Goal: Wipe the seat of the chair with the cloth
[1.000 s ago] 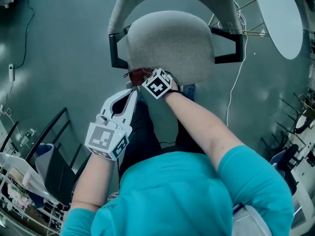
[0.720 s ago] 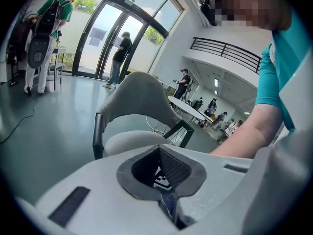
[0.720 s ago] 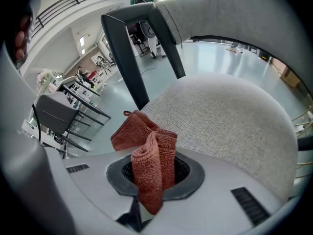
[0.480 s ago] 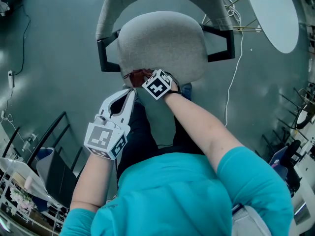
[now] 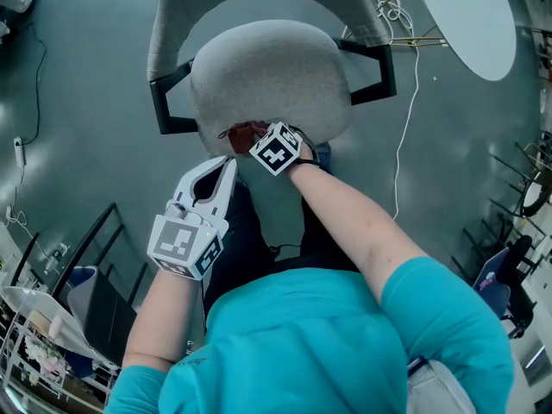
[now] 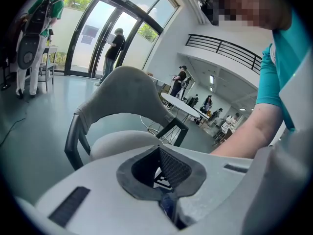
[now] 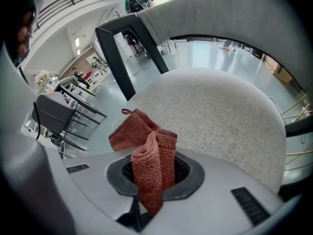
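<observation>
The cloth (image 7: 149, 168) is red-brown and knitted. It is folded into a long strip, and the strip runs from the right tool (image 5: 252, 138) out to the front. The end near the tool stands up as a thick fold. The far end flops forward and a bit to the left of the tool. A small loop sticks up at that far corner.

The right tool is closed tight on the cloth, and the fold fills the gap between its jaws. The loose part of the cloth lies at the near edge of the chair seat (image 5: 272, 80), just in front of the tool. The gray seat spreads out ahead and to the right of this tool. The chair back (image 7: 234, 9) rises behind the seat.

The left tool (image 5: 228, 167) has its jaws pressed together and nothing is in them. It hangs just beside the right tool, off the seat. It points at the near edge of the seat.
</observation>
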{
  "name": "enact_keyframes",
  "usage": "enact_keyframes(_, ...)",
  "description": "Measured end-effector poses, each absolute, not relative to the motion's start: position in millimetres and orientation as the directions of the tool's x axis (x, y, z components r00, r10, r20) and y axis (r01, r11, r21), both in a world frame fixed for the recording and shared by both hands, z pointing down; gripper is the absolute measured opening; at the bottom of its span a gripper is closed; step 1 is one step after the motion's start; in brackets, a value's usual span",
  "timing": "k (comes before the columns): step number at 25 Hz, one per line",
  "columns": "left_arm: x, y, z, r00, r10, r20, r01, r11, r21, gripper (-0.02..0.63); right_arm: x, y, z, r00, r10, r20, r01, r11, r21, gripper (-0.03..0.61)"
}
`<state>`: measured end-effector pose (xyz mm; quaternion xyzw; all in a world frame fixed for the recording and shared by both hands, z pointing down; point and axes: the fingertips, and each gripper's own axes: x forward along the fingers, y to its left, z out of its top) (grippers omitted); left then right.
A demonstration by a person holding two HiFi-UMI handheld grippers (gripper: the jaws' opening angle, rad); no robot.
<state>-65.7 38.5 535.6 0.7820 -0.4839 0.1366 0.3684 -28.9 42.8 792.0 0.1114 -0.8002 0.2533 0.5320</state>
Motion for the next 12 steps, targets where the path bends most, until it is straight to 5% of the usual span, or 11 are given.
enact_keyframes(12,-30,25,534,0.526,-0.634,0.568,-0.844,-0.303,0.443,0.003,18,28,792,-0.395,0.07,0.916,-0.482,0.833,-0.272,0.054)
